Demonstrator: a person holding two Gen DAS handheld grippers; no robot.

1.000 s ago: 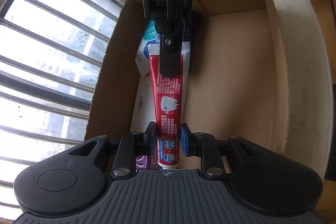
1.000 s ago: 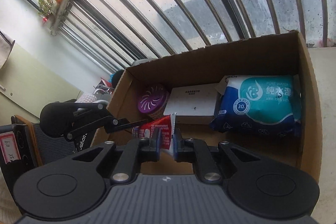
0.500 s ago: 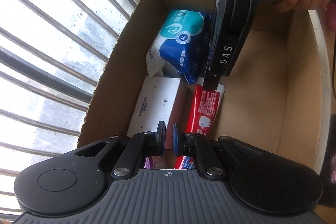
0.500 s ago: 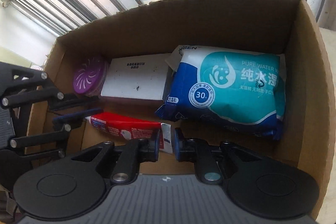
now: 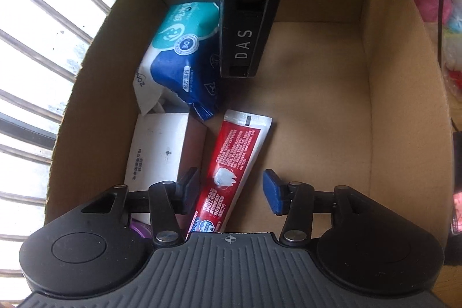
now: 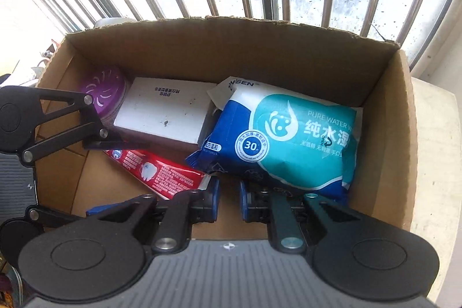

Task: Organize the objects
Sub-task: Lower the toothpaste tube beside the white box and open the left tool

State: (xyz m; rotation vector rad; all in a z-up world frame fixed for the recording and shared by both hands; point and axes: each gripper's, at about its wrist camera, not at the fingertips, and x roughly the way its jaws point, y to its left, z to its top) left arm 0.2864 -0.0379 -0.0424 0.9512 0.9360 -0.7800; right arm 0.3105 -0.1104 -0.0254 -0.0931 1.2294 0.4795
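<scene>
Toothpaste tube [image 5: 234, 169] flat in cardboard box [image 5: 404, 94], long axis between spread jaws of left hand-held gripper [image 5: 231, 189]; right hand-held gripper [image 6: 228, 199] narrowly parted, empty, at tube's crimped end.

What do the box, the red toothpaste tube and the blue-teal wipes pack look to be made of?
Box: brown cardboard, matte, with raw, ragged cut edges along the rim. Toothpaste tube: probably laminated plastic, smooth printed skin, flat crimped end showing silver. Wipes pack: soft plastic film, slightly glossy, wrinkled, with a sealed end seam. All judged by look only.

Left tongs [image 5: 231, 189] wide apart; right tongs [image 6: 228, 202] slightly parted
</scene>
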